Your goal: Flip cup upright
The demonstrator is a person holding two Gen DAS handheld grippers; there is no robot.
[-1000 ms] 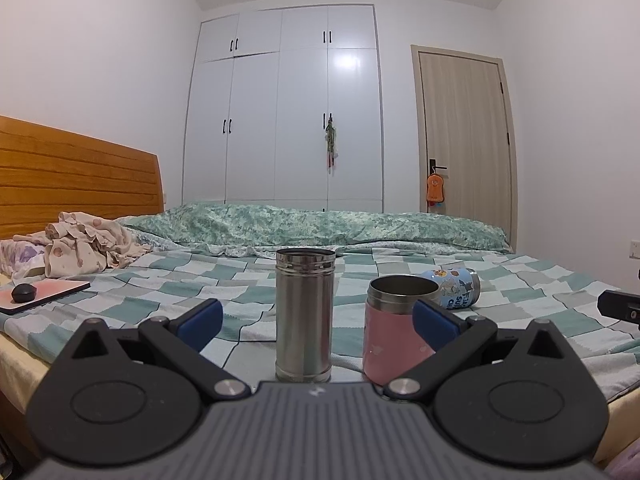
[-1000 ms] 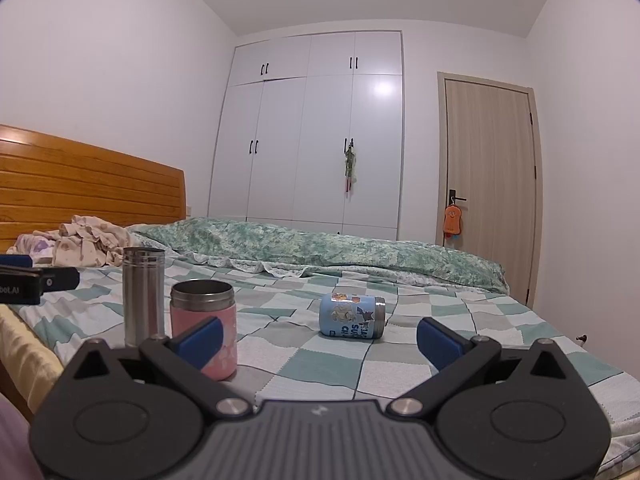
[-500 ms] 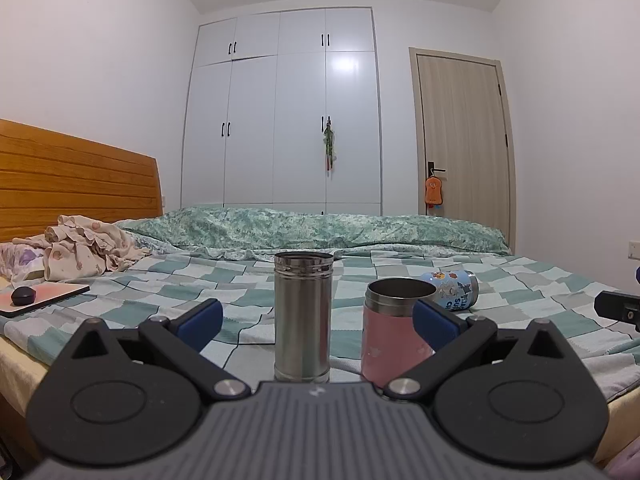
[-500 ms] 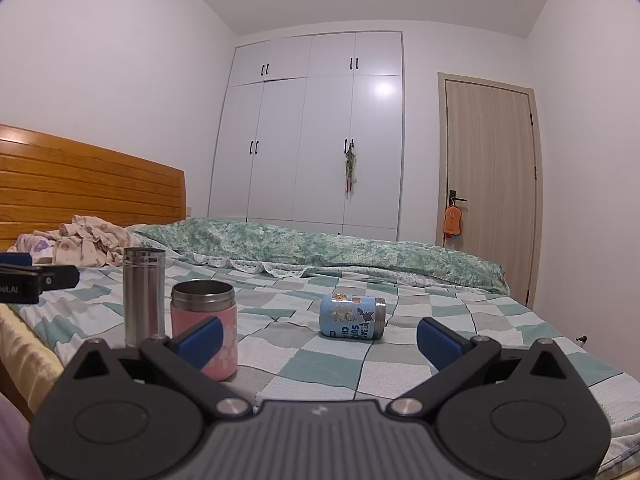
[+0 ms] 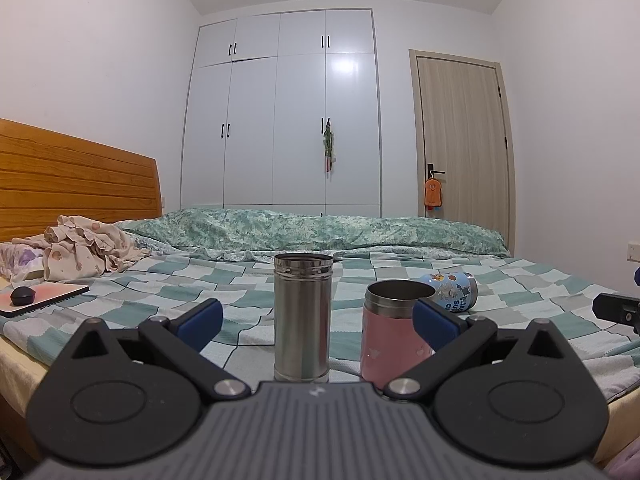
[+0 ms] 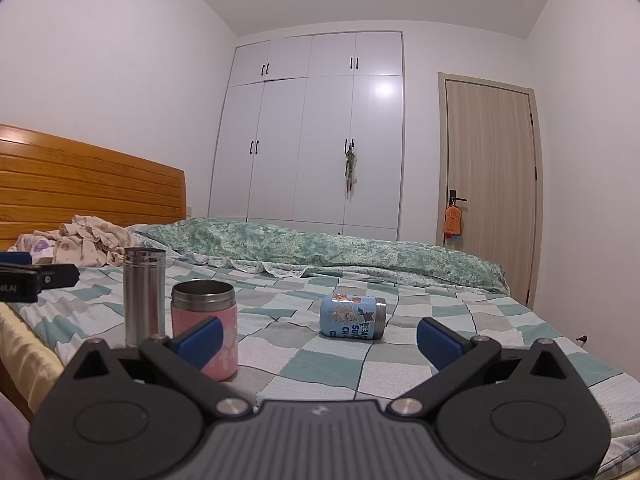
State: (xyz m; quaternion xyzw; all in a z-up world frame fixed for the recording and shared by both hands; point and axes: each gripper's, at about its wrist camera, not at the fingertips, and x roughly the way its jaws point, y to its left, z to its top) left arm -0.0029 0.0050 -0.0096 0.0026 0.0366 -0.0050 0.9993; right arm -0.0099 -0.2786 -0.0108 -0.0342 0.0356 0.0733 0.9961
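Note:
A blue cartoon-printed cup [image 6: 352, 316] lies on its side on the checkered bed, mouth to the right; it also shows in the left wrist view [image 5: 450, 292]. A pink cup [image 6: 206, 328] and a tall steel cup [image 6: 143, 294] stand upright near the bed's front edge, and both show in the left wrist view: the pink cup [image 5: 394, 334], the steel cup [image 5: 303, 316]. My left gripper [image 5: 316, 320] is open and empty just before the steel cup. My right gripper [image 6: 318, 340] is open and empty, short of the blue cup.
A checkered blanket [image 6: 440, 320] covers the bed. A rolled green quilt [image 6: 320, 248] lies along the far side. Crumpled clothes [image 5: 84, 252] and a flat pad with a dark mouse [image 5: 22, 295] sit at the left by the wooden headboard [image 5: 72, 180].
The left wrist view has tilted slightly; the cups sit a touch lower in frame. The right gripper has not moved. No cup has moved.

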